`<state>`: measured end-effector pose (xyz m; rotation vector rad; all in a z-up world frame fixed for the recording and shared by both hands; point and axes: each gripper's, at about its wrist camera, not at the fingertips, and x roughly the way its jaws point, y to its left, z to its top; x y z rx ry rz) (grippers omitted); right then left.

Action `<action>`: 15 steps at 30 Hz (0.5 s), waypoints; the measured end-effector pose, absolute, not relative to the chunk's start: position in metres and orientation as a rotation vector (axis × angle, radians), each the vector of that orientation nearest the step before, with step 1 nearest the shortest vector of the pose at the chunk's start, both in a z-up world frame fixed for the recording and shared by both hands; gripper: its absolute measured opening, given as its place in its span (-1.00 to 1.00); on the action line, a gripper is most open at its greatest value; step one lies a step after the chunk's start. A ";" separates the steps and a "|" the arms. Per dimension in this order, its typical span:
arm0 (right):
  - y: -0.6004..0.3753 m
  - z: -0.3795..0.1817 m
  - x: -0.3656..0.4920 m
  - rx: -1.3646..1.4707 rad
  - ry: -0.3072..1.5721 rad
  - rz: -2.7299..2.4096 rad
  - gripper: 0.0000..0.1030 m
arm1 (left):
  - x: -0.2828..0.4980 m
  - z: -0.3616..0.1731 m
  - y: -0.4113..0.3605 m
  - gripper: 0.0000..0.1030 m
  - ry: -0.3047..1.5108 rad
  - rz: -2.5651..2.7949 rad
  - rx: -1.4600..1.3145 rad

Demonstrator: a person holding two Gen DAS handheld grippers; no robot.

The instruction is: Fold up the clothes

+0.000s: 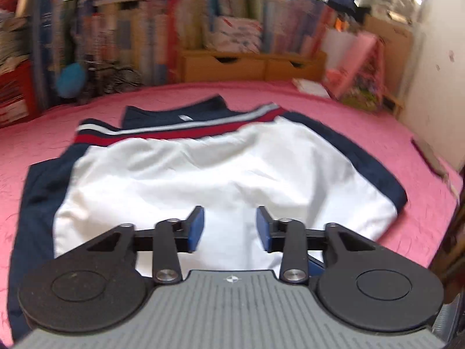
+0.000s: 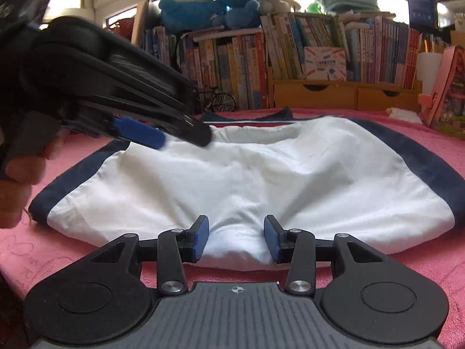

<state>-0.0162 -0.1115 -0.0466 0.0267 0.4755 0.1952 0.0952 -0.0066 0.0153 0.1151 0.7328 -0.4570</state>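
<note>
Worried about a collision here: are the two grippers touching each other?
Apart. The right wrist view shows the left gripper up at the left, with a stretch of white cloth plainly visible between it and the right gripper.

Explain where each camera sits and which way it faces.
Left wrist: on the left gripper, above the garment, facing the bookshelf; only its own gripper shows.
Right wrist: on the right gripper, low at the garment's near edge, facing the bookshelf; a hand with the left gripper shows.
Shared: garment, pink cover, bookshelf.
</note>
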 end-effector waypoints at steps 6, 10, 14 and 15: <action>-0.111 -0.054 -0.021 0.019 0.438 0.205 -0.18 | 0.156 -0.013 -0.042 -0.70 0.706 -0.344 0.283; -0.110 -0.059 -0.025 0.017 0.407 0.199 -0.18 | 0.219 -0.015 -0.031 -0.68 0.702 -0.256 0.206; -0.111 -0.059 -0.025 0.023 0.410 0.211 -0.18 | 0.250 -0.009 -0.027 -0.69 0.683 -0.175 0.186; -0.111 -0.060 -0.026 0.022 0.406 0.212 -0.18 | 0.261 -0.009 -0.022 -0.71 0.701 -0.137 0.151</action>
